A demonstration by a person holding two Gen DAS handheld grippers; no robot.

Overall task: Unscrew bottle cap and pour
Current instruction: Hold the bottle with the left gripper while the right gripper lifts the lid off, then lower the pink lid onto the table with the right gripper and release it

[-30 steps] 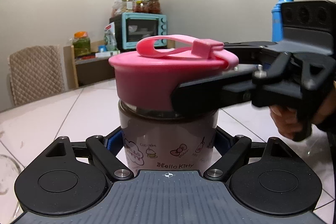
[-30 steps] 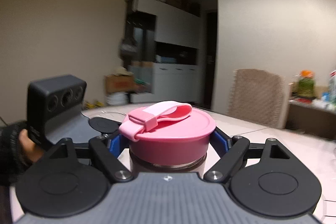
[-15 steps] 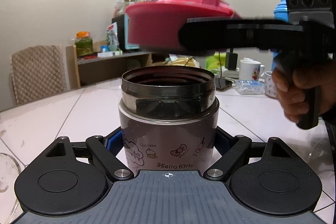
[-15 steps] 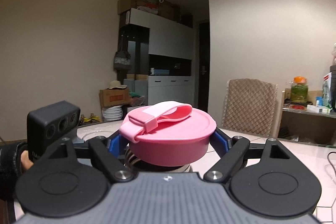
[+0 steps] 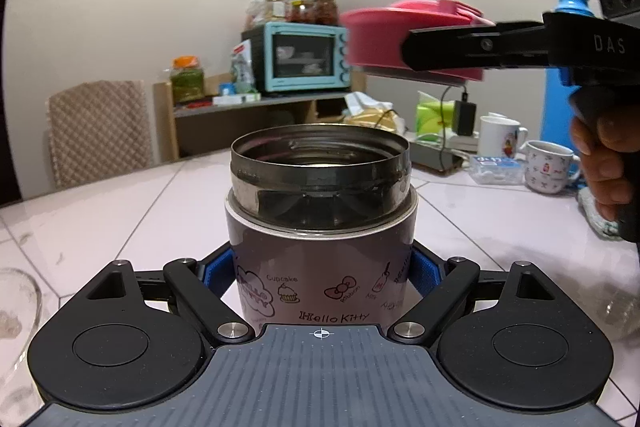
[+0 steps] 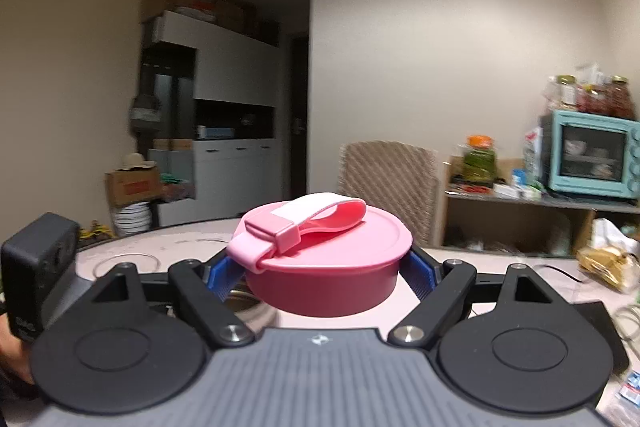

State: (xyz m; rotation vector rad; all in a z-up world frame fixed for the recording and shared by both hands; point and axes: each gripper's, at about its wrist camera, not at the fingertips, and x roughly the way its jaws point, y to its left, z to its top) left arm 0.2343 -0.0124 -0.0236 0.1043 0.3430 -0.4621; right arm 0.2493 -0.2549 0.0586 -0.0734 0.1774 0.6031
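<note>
A mauve Hello Kitty bottle (image 5: pixel 320 263) with an open steel mouth stands upright on the pale table (image 5: pixel 120 211). My left gripper (image 5: pixel 320 273) is shut on its body. My right gripper (image 6: pixel 322 269) is shut on the pink cap (image 6: pixel 328 267), which has a pink strap on top. In the left wrist view the cap (image 5: pixel 376 39) hangs in the air, above and to the right of the bottle, clear of its mouth. The bottle's contents are hidden.
A glass bowl (image 5: pixel 16 307) sits at the left table edge. Two white mugs (image 5: pixel 544 165), a small clear box and a blue bottle (image 5: pixel 560 99) stand at the right. A teal toaster oven (image 5: pixel 306 57) on a shelf and a chair (image 5: pixel 98 131) are behind.
My right gripper lifted the pink cap off the bottle and carried it up and to the right. The bottle mouth is now open. My left gripper kept still on the bottle.
</note>
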